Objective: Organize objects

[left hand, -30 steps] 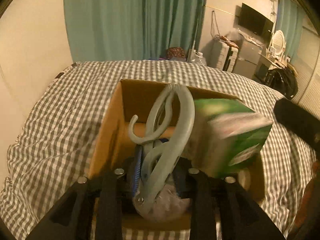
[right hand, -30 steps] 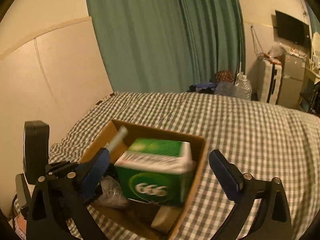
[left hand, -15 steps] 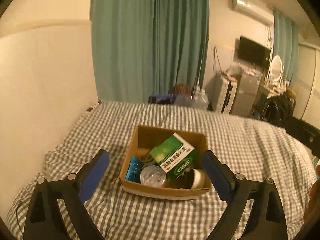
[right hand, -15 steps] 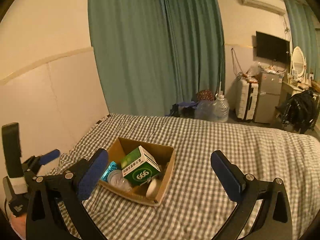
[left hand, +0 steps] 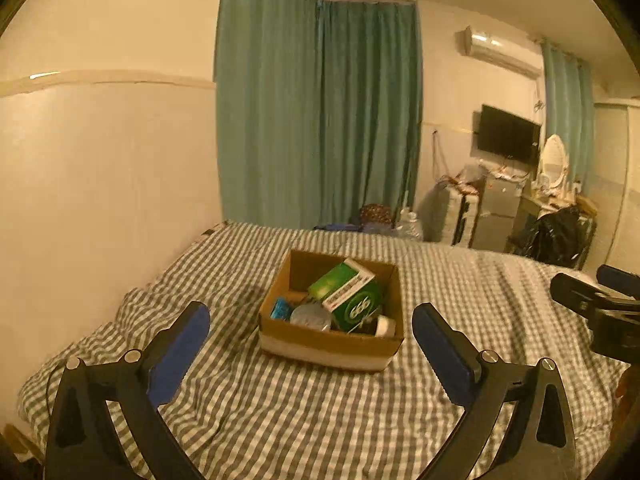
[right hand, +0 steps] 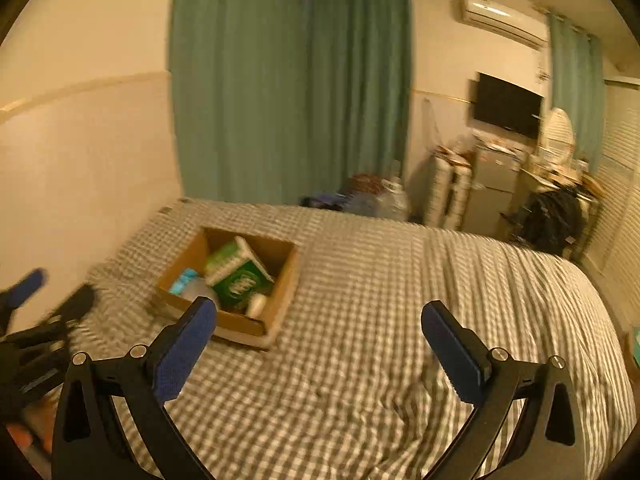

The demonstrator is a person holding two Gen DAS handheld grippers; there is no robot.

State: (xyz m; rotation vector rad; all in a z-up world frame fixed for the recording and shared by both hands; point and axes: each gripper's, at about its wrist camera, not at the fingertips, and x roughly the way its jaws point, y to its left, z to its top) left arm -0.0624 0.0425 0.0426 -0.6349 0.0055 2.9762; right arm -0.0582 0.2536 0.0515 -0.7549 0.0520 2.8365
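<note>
Hovering near cardboard box (left hand: 332,344), left gripper (left hand: 310,336) and right gripper (right hand: 318,334) both spread wide, empty. Green carton (left hand: 347,290) leaning tilted atop contents; risking tipping out if box nudged.

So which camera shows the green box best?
The left wrist view: the green box sits sharp and near the middle, tilted inside the cardboard box. The right wrist view shows it too, but blurry and off to the left.

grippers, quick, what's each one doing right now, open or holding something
Left gripper: open, holding nothing, short of the cardboard box on the bed.
Right gripper: open, holding nothing, over the checked bedcover.
</note>
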